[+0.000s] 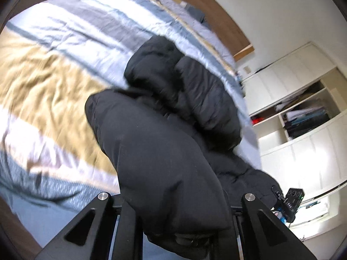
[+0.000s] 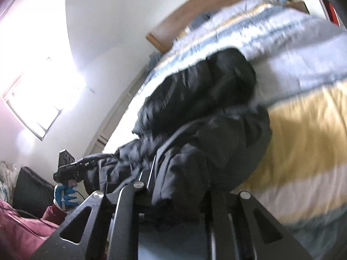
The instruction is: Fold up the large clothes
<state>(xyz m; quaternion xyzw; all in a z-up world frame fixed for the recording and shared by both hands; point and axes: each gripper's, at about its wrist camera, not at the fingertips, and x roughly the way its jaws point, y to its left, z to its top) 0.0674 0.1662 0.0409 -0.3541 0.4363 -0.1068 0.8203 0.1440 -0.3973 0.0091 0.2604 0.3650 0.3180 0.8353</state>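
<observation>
My left hand-held gripper [image 1: 173,234] is pinched on a thick fold of the black padded puffer jacket [image 1: 164,143], a matte, quilted nylon garment whose bulk fills the space between the two black angular metal fingers [image 1: 128,227]. My right hand-held gripper [image 2: 175,218] is likewise clamped on another bunched edge of the same jacket [image 2: 206,134], the soft fabric squeezed between its fingers. Both frames are blurred. The jacket hangs from both grips at the near edge of the bed, and its far part, with rounded puffy channels, lies on the rumpled striped duvet [image 1: 54,65], a crinkled cover banded in white, grey, blue and mustard yellow. From the right wrist camera I can see the left hand [image 2: 65,197] in a blue and white glove with a maroon sleeve [image 2: 23,227], gripping the black handle. Behind the bed stands a brown wooden headboard [image 1: 219,15] against a plain white wall. From the left wrist camera, white cupboards with open shelves [image 1: 303,112] hold stacked folded textiles to the side of the bed.
</observation>
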